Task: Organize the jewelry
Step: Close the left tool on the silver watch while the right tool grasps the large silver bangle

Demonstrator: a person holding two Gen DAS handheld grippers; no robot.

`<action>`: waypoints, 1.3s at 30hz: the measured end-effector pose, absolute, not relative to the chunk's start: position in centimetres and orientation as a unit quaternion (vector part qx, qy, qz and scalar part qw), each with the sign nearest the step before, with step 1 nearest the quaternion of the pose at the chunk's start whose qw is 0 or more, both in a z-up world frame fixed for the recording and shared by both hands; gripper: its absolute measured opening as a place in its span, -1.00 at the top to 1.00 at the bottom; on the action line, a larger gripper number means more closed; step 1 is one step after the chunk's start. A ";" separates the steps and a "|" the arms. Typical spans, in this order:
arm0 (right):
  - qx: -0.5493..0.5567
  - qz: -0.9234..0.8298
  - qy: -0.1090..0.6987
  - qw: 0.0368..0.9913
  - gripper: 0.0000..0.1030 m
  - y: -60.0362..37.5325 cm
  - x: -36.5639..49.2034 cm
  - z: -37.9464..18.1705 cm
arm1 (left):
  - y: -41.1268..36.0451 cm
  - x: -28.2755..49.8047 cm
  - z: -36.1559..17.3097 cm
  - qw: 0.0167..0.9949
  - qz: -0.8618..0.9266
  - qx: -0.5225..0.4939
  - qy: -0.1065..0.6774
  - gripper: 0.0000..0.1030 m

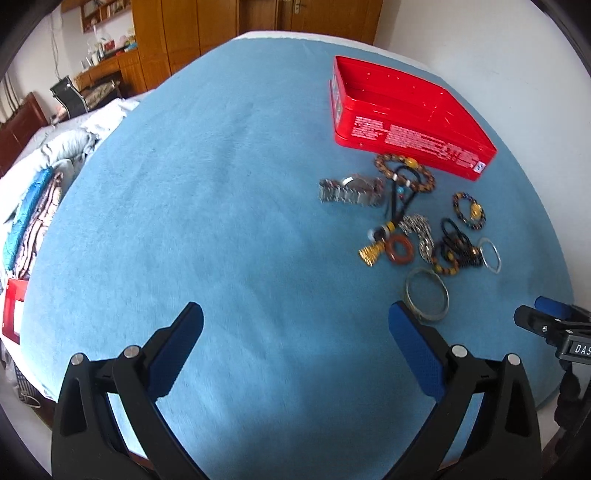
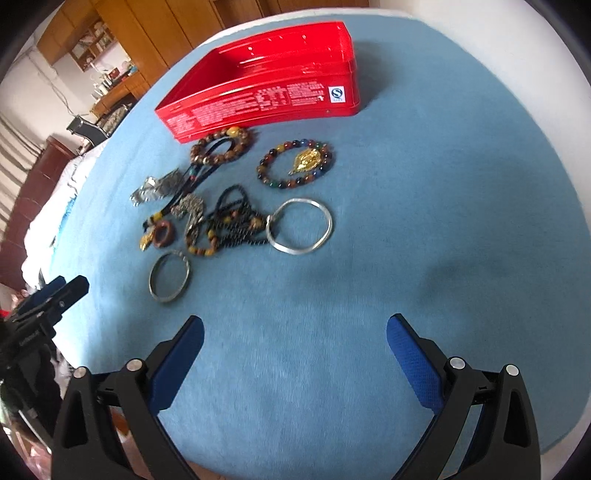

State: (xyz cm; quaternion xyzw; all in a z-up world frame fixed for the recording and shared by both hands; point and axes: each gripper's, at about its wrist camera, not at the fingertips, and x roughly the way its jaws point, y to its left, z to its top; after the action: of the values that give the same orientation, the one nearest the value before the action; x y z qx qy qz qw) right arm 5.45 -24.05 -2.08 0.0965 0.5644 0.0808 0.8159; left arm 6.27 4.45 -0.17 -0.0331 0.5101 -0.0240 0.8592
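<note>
An open red tin (image 1: 436, 146) (image 2: 258, 107) lies on the blue cloth, with a heap of jewelry in front of it. The heap holds a brown bead bracelet (image 2: 216, 157), a multicolour bead bracelet with a gold pendant (image 2: 264, 173), a thin silver bangle (image 2: 327, 229), a dull metal bangle (image 1: 410, 295) (image 2: 153, 284), a steel watch (image 1: 347, 194), a chain and dark cords. My left gripper (image 1: 295, 325) is open above bare cloth, left of the heap. My right gripper (image 2: 295, 332) is open, nearer than the bangles. Neither holds anything.
The blue cloth (image 1: 221, 184) covers a table with white edges at the far right. Folded bedding (image 1: 44, 192) and wooden cabinets (image 1: 192, 29) lie to the left and behind. A red box (image 1: 13, 314) sits at the table's left edge.
</note>
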 end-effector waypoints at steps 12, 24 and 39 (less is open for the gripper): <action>0.124 0.080 0.581 0.800 -0.66 -25.9 11.2 -2.9 | 4.3 14.7 -0.7 0.848 -0.050 -0.020 0.528 -0.92; 0.048 0.087 0.601 0.793 -0.46 -22.6 12.7 -3.6 | 2.8 18.3 -2.8 0.831 -0.088 0.007 0.549 -0.92; 0.047 0.120 0.596 0.793 0.61 -23.3 12.2 -2.8 | -1.5 18.8 -4.1 0.810 -0.157 0.018 0.564 -0.92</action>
State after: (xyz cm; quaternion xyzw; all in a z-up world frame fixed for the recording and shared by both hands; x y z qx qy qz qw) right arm 12.20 -23.35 -2.81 0.0472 0.5957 0.1197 0.7929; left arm 18.79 -1.51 -4.09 0.0184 0.5641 -0.1568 0.8105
